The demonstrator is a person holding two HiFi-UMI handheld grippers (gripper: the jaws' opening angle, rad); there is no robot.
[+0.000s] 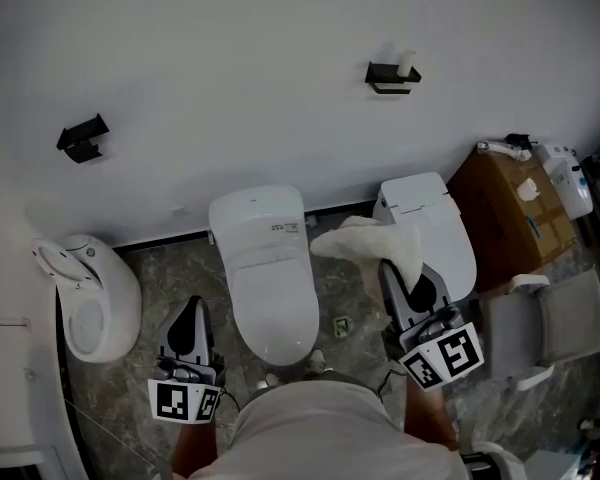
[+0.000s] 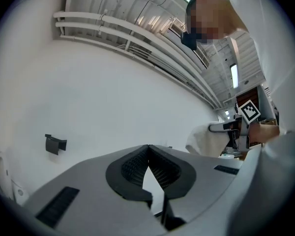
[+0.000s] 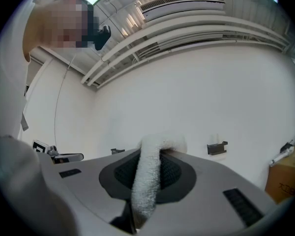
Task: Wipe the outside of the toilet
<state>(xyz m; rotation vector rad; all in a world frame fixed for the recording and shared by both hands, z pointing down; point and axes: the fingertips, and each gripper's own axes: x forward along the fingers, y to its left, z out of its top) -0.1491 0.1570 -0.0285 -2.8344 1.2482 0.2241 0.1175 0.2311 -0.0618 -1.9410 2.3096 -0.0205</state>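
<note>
A white toilet [image 1: 265, 268] with its lid down stands against the wall, straight ahead of me. My right gripper [image 1: 400, 273] is to its right, over the gap toward a second white toilet [image 1: 432, 230]. It is shut on a white cloth [image 1: 365, 241], which droops leftward from the jaws without touching either toilet. In the right gripper view the cloth [image 3: 151, 176] fills the slot between the jaws of the right gripper [image 3: 155, 151]. My left gripper [image 1: 190, 333] hangs low to the left of the middle toilet. In its own view the left gripper [image 2: 148, 150] is shut and holds nothing.
A white urinal-like bowl [image 1: 90, 298] sits at the far left. A cardboard box [image 1: 505, 218] and a white seat [image 1: 545, 323] stand at the right. Two black brackets [image 1: 392, 74] [image 1: 82, 138] are fixed on the wall. The floor [image 1: 160, 273] is grey marble.
</note>
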